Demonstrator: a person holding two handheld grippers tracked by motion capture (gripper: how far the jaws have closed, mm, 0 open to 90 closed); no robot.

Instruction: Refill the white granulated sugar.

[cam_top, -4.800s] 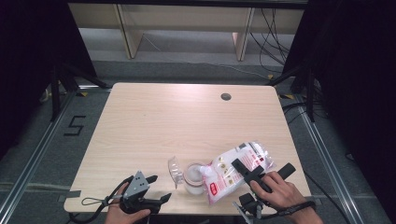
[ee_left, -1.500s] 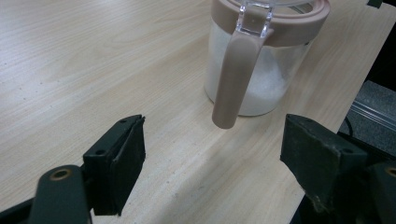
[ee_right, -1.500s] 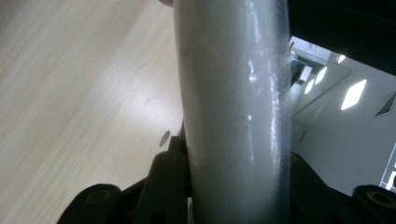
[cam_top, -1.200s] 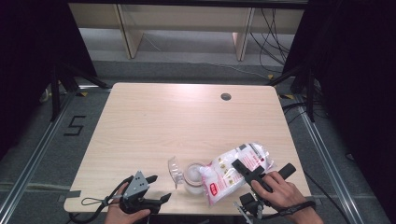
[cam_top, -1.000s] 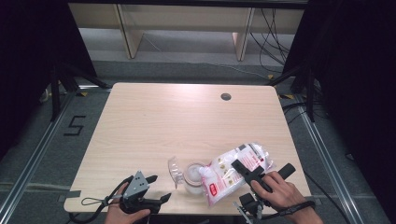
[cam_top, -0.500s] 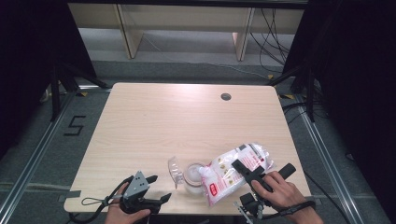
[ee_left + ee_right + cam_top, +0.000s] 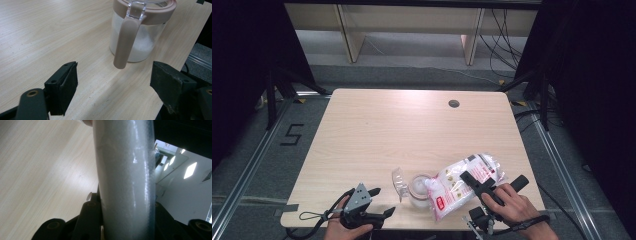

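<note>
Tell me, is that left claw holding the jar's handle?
No, the left gripper stands open with its pads apart, and the jar's handle hangs free beyond them.

R gripper (image 7: 474,181) clamping tilted bag (image 7: 462,183) over jar (image 7: 418,190), L gripper (image 7: 379,202) idle

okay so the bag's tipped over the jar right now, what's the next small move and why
Probably tilt the bag a little steeper. The right gripper is shut on it, its corner sits over the open jar, which looks only partly filled with white grains, while the left gripper waits open beside it.
</note>
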